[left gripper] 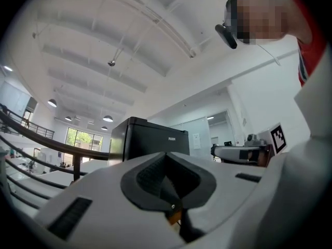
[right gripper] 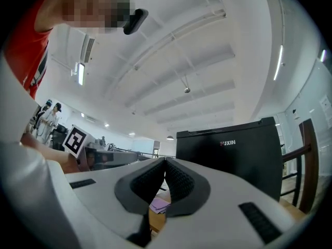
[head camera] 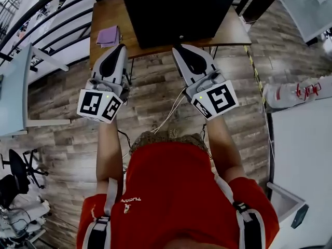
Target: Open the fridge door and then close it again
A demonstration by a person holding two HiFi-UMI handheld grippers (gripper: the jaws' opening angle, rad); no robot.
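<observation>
A small black fridge (head camera: 174, 9) stands on a wooden table (head camera: 104, 19) ahead of me, its door closed. It shows in the left gripper view as the fridge (left gripper: 148, 141) and in the right gripper view as the fridge (right gripper: 233, 149). My left gripper (head camera: 121, 47) is shut and empty, its tip at the table's front edge left of the fridge. My right gripper (head camera: 176, 49) is also shut and empty, just in front of the fridge's lower front. The left gripper (left gripper: 166, 157) and the right gripper (right gripper: 165, 162) both show their pads pressed together.
A purple cloth (head camera: 108, 36) lies on the table left of the fridge. A black railing (head camera: 46, 14) runs at the far left. A white desk (head camera: 13, 90) and an office chair (head camera: 18, 170) stand at the left; white equipment (head camera: 298, 95) sits at the right. Wooden floor lies below.
</observation>
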